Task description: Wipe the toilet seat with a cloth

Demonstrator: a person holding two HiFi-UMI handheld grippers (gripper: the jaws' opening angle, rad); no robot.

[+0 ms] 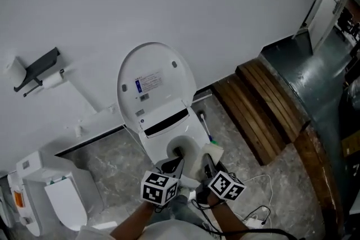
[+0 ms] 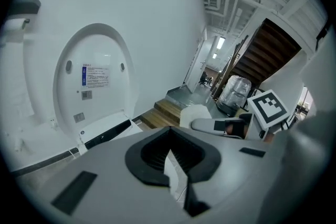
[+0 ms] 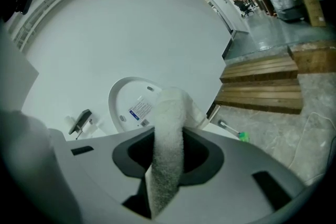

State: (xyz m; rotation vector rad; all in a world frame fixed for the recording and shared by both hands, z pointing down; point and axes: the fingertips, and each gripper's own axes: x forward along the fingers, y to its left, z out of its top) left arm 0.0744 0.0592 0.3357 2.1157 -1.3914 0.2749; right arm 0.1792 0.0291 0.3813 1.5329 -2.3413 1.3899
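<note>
- Hanging from the right tongs [image 3: 169,136] is a pale terry cloth [image 3: 170,107]. The jaws are closed on it, its free end bulges past the tips, and a strip trails back down between them.
- In the head view the cloth [image 1: 214,150] is over the right edge of the toilet seat [image 1: 194,133], just right of the bowl opening. Whether it touches the seat cannot be told.
- The left tongs [image 2: 170,139] has its jaws together with nothing between them.
- In the head view the left tongs [image 1: 173,164] is over the near rim of the seat, just beside the right tongs [image 1: 207,163]. Their two marker cubes [image 1: 159,187] are close side by side at the near edge.
- The toilet lid [image 1: 154,84] stands raised on the far side of the seat, against the white wall [image 1: 185,3], with a printed label on its inner face.
- A toilet brush [image 1: 205,126] with a green part is just right of the toilet, on the marbled floor [image 1: 242,143].
- Wooden steps [image 1: 264,109] lie further right, running toward the far right.
- On the wall to the far left, a dark paper holder [image 1: 36,70] carries a roll [image 1: 53,81].
- A white bin [image 1: 62,199] stands at the near left, and white cables [image 1: 253,216] lie on the floor at the near right.
</note>
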